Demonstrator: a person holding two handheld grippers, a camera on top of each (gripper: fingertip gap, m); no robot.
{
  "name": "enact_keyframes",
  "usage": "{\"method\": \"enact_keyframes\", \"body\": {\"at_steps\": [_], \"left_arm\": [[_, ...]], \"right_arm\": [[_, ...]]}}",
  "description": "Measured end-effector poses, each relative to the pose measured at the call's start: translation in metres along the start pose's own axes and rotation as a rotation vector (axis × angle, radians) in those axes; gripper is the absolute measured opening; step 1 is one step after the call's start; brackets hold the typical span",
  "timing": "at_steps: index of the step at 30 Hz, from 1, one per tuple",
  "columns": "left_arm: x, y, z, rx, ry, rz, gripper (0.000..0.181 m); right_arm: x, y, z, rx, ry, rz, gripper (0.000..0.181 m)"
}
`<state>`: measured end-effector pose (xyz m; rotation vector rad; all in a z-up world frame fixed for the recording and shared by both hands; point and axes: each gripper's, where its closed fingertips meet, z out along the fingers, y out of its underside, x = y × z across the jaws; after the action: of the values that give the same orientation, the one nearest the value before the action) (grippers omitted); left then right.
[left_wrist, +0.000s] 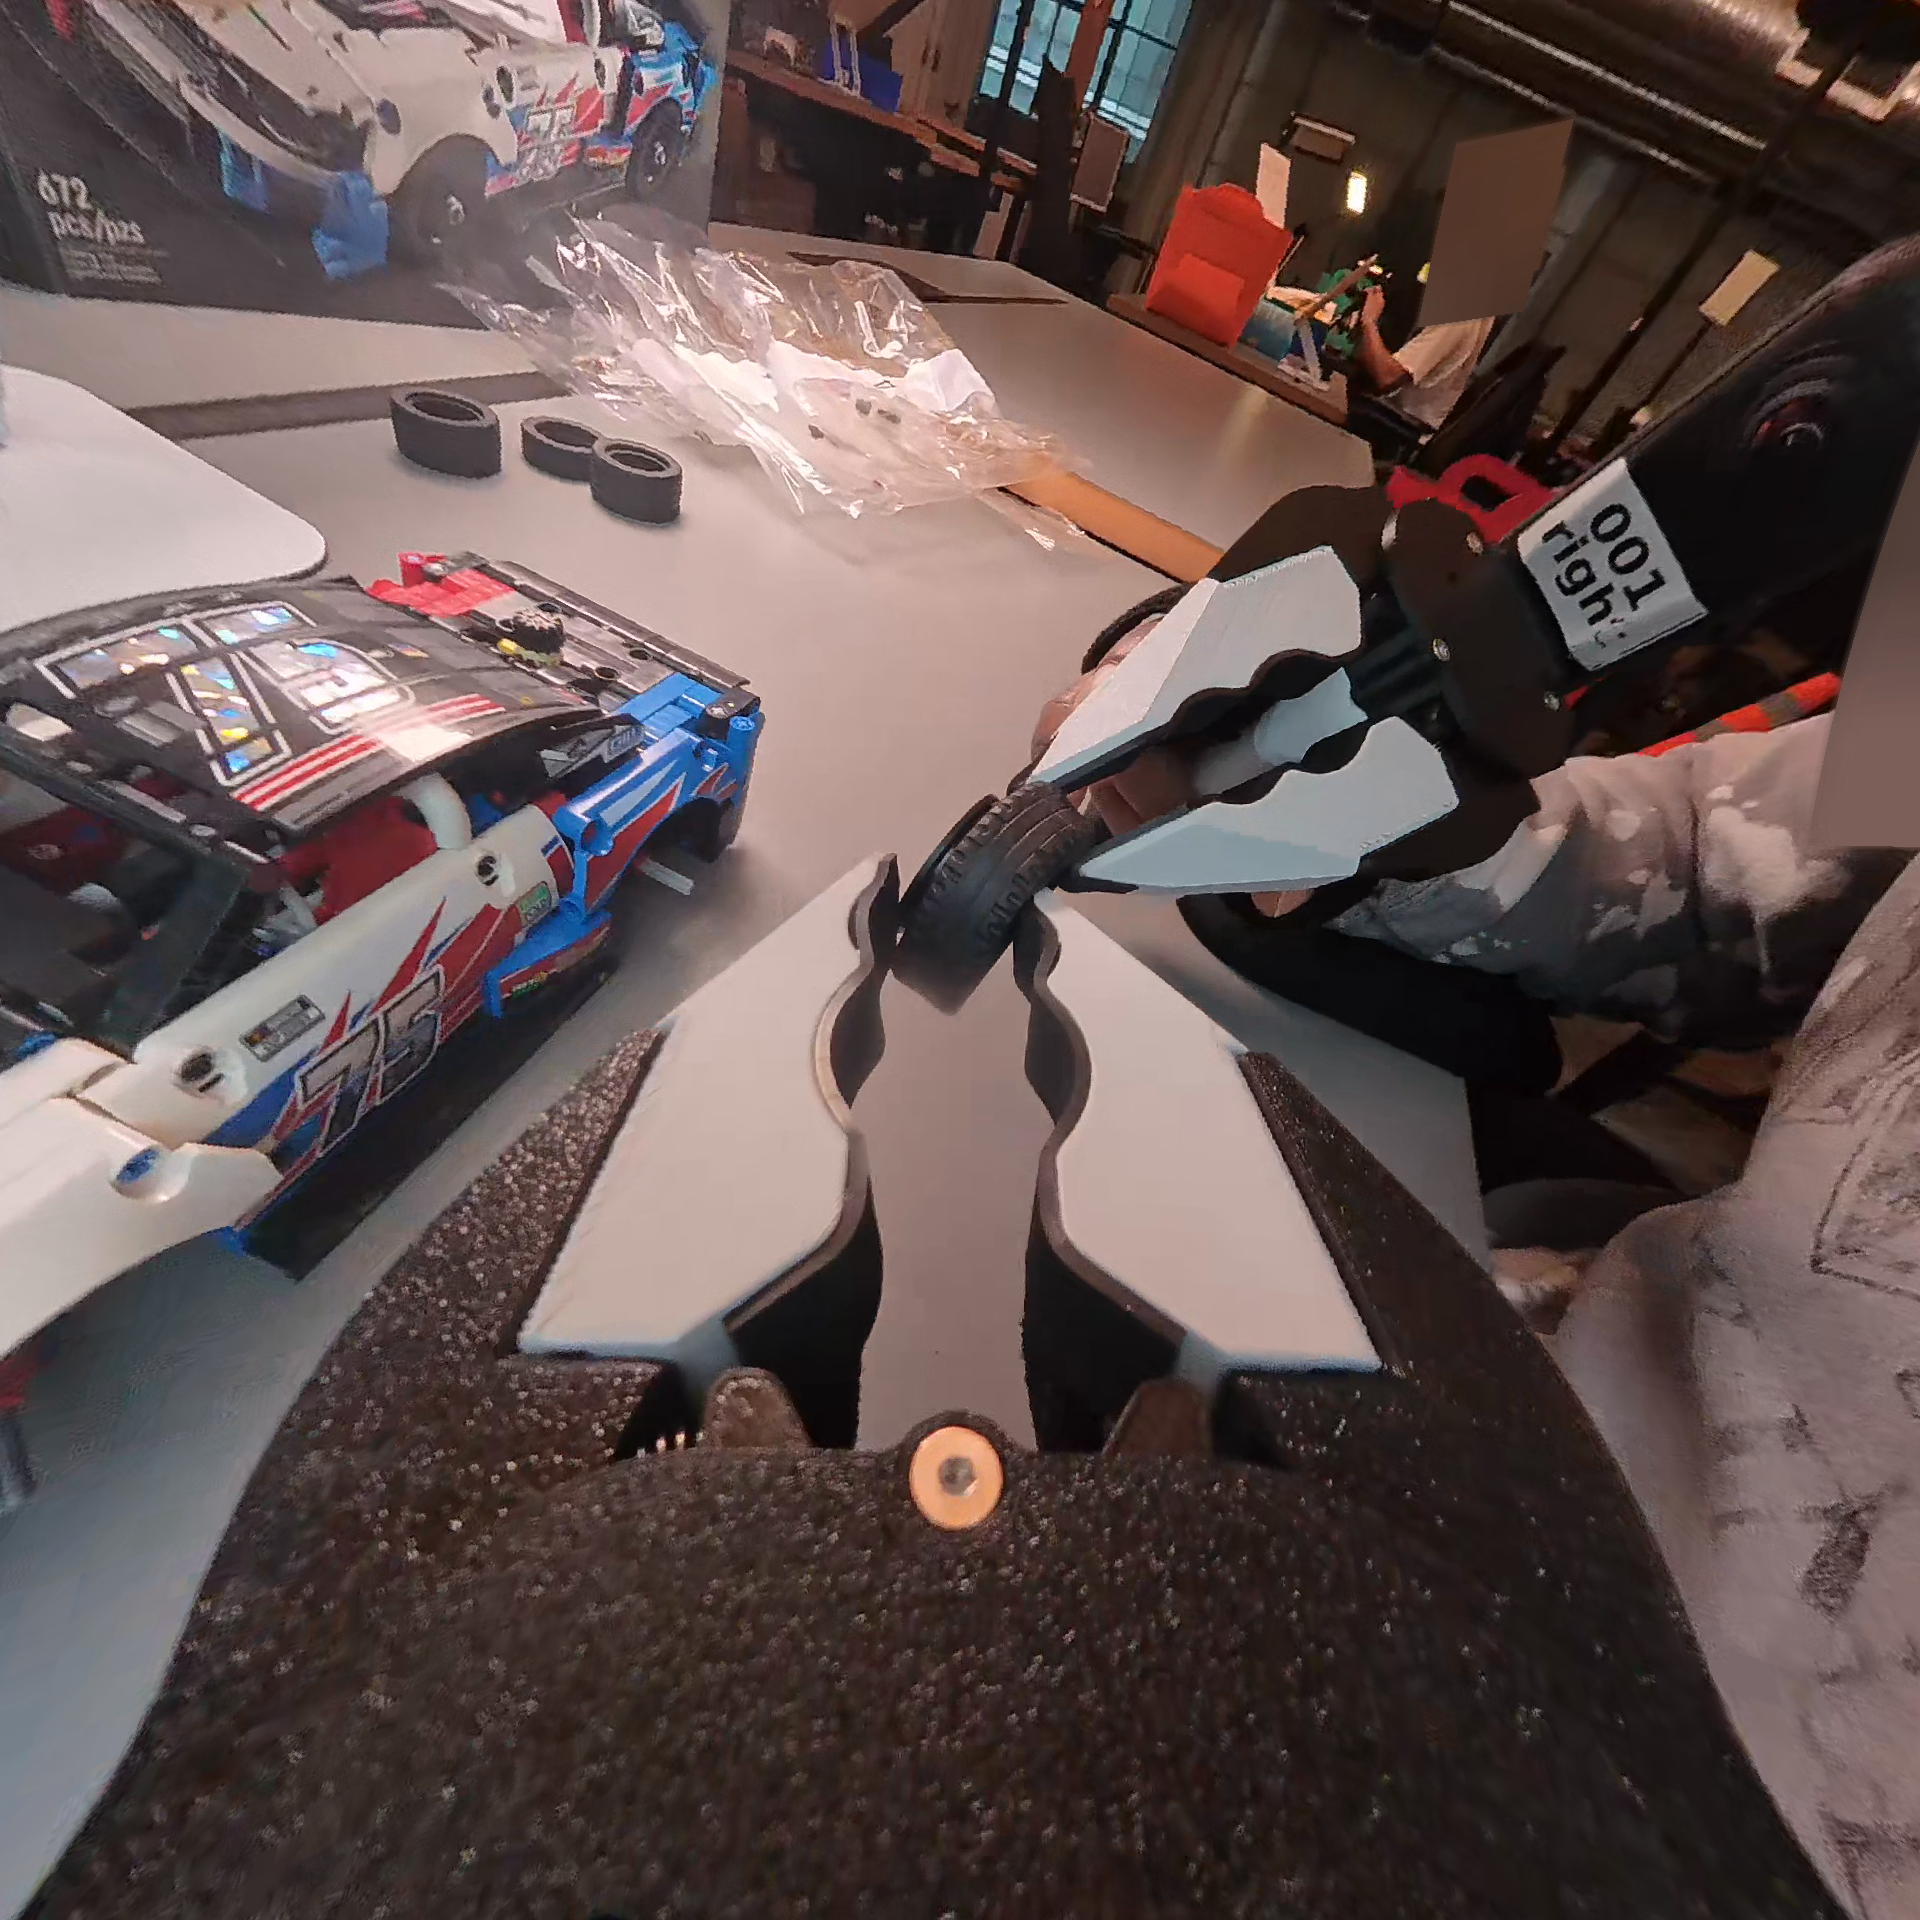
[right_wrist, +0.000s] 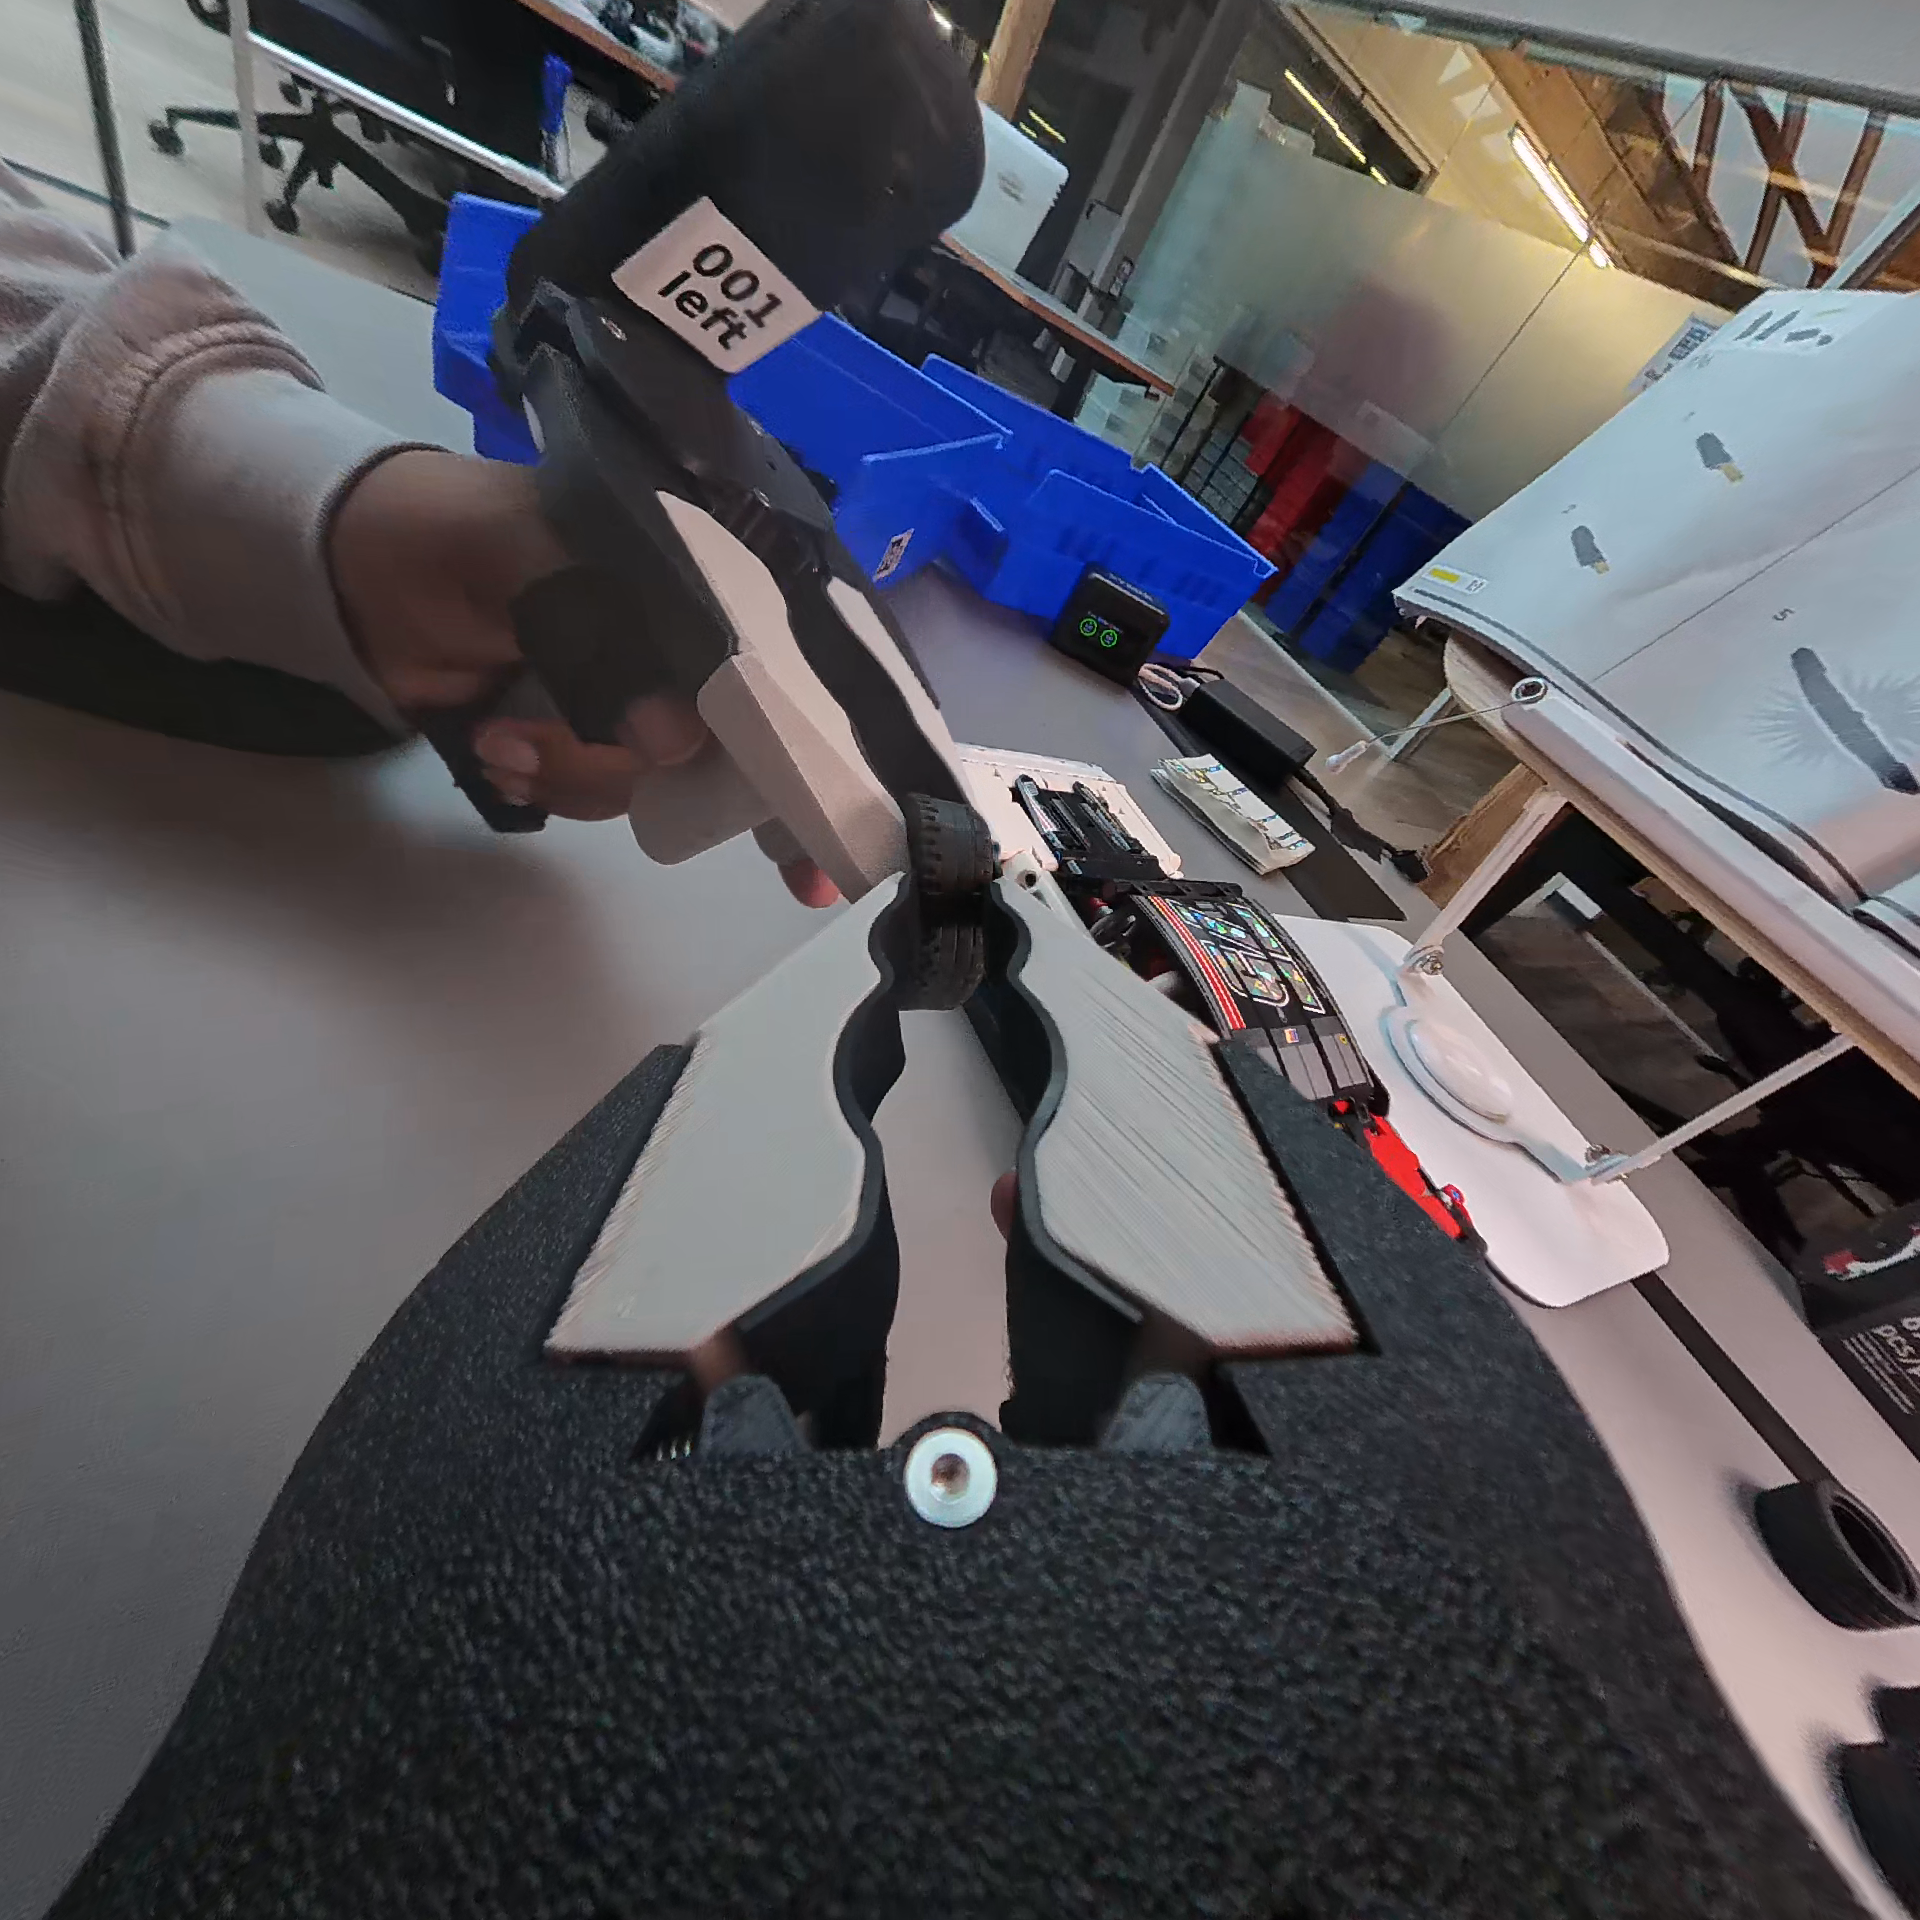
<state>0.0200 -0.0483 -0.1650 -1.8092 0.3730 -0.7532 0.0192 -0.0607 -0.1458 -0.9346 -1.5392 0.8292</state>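
Observation:
My left gripper (left_wrist: 961, 904) is shut on a black wheel part (left_wrist: 951, 920) at its fingertips. My right gripper (left_wrist: 1060, 831) comes in from the right, shut on a black treaded tyre (left_wrist: 1039, 826). The two round pieces touch, a little above the grey table (left_wrist: 935, 644). In the right wrist view my right gripper (right_wrist: 945, 914) pinches the tyre (right_wrist: 940, 961), and the left gripper (right_wrist: 935, 821) holds its wheel part (right_wrist: 951, 831) just above it. A white, blue and red brick-built race car (left_wrist: 364, 831) lies to the left, with no wheels showing; it also shows in the right wrist view (right_wrist: 1247, 956).
Three loose black tyres (left_wrist: 561, 452) and crumpled clear plastic bags (left_wrist: 779, 384) lie behind the car, before a tall printed box (left_wrist: 312, 135). A white pad (left_wrist: 135, 499) lies far left. Blue bins (right_wrist: 987, 468), a small black device (right_wrist: 1107, 629) and a booklet (right_wrist: 1231, 816) sit farther off.

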Motion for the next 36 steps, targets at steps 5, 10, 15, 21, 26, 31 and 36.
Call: {"method": "enact_keyframes", "body": {"at_steps": [5, 10, 15, 21, 26, 31, 36], "left_arm": [[-0.002, 0.003, 0.002, 0.014, 0.052, -0.159, 0.019], [-0.002, 0.004, 0.002, 0.026, 0.068, -0.204, 0.018], [-0.001, 0.007, 0.005, 0.019, 0.084, -0.232, 0.019], [0.0, 0.008, 0.005, 0.009, 0.089, -0.202, 0.019], [0.002, 0.017, 0.0, -0.045, 0.107, -0.098, 0.021], [0.008, 0.012, -0.004, -0.054, 0.161, 0.029, 0.02], [0.019, 0.015, -0.006, -0.052, 0.231, 0.098, 0.021]], "right_arm": [[0.001, 0.002, 0.003, -0.006, 0.008, 0.013, 0.009], [0.001, 0.001, 0.004, -0.002, 0.009, 0.017, 0.008], [-0.001, 0.001, 0.004, 0.001, -0.005, 0.028, 0.009], [-0.003, 0.001, 0.003, 0.008, -0.025, 0.035, 0.009], [-0.011, 0.005, 0.005, 0.055, -0.162, 0.193, 0.012], [-0.009, -0.003, -0.001, 0.15, -0.41, 0.572, 0.013], [-0.004, -0.016, -0.014, 0.217, -0.491, 0.711, 0.018]]}}
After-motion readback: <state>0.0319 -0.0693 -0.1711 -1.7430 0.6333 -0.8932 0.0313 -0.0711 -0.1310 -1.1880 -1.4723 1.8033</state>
